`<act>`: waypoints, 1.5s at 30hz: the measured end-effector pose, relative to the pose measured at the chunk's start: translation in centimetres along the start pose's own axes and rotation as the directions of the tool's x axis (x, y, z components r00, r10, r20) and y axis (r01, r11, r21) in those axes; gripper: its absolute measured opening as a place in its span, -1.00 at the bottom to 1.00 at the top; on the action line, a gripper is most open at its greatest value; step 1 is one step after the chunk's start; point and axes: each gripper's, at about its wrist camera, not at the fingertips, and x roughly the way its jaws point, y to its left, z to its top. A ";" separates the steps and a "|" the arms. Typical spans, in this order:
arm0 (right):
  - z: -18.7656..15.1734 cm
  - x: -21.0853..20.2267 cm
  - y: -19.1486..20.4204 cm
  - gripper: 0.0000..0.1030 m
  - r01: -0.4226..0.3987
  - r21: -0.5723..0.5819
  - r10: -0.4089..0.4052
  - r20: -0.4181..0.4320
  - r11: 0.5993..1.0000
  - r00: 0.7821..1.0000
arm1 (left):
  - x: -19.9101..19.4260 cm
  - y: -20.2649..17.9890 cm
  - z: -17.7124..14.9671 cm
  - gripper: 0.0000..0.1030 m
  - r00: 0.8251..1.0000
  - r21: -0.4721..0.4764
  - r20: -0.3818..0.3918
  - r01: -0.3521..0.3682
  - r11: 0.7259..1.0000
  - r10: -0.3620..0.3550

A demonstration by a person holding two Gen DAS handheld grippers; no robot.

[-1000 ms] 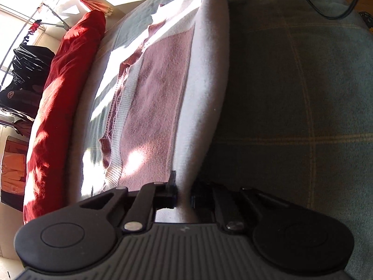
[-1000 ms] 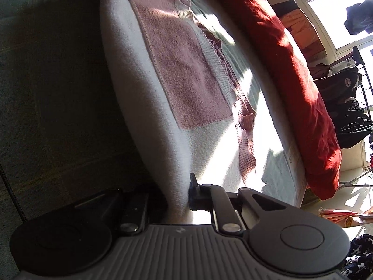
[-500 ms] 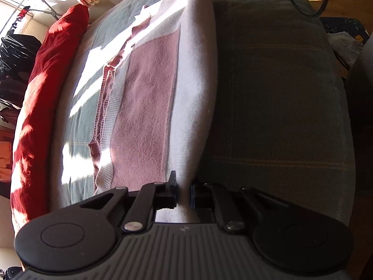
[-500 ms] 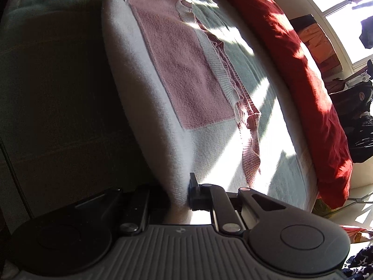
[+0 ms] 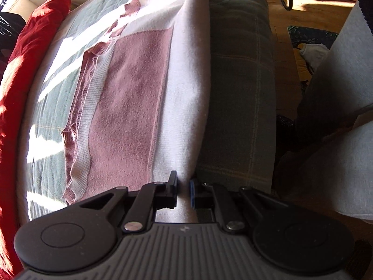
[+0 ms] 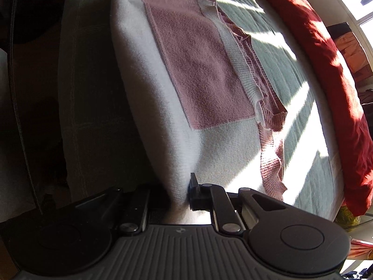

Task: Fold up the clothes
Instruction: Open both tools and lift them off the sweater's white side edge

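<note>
Both tongs, left gripper (image 5: 183, 192) and right gripper (image 6: 179, 192), pinch the sweater (image 5: 144, 107) edge at frame bottom; soft, limp knit, best held by corners.

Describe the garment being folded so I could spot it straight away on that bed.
Start at the bed with the grey-green checked blanket and the long red bolster along its far side. Between them lies a white knitted sweater with a big dusty-pink square panel. It is the only pink-and-white thing there, and both tongs, left and right, pinch its raised white edge.
</note>
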 end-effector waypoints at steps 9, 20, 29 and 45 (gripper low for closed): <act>-0.5 0.5 2.0 -0.31 -0.046 -0.015 0.045 -0.028 0.999 0.999 | -0.7 -1.5 -0.1 -0.64 0.999 -0.026 -0.015 0.043 0.999 -0.044; -1.1 -2.8 0.1 0.46 -0.023 0.160 0.022 0.013 0.987 1.000 | -3.4 3.0 0.0 0.37 1.000 -0.393 -0.019 0.006 0.919 -0.014; -2.0 2.1 -0.8 0.56 -0.038 0.356 0.041 -0.001 0.934 0.999 | 2.6 3.5 -0.5 0.37 0.998 -0.512 -0.049 0.004 0.859 -0.034; -2.1 2.8 -3.5 0.59 -0.126 0.583 0.094 0.086 0.802 0.992 | 4.1 3.8 5.7 0.39 0.984 -0.564 0.136 0.172 0.807 -0.115</act>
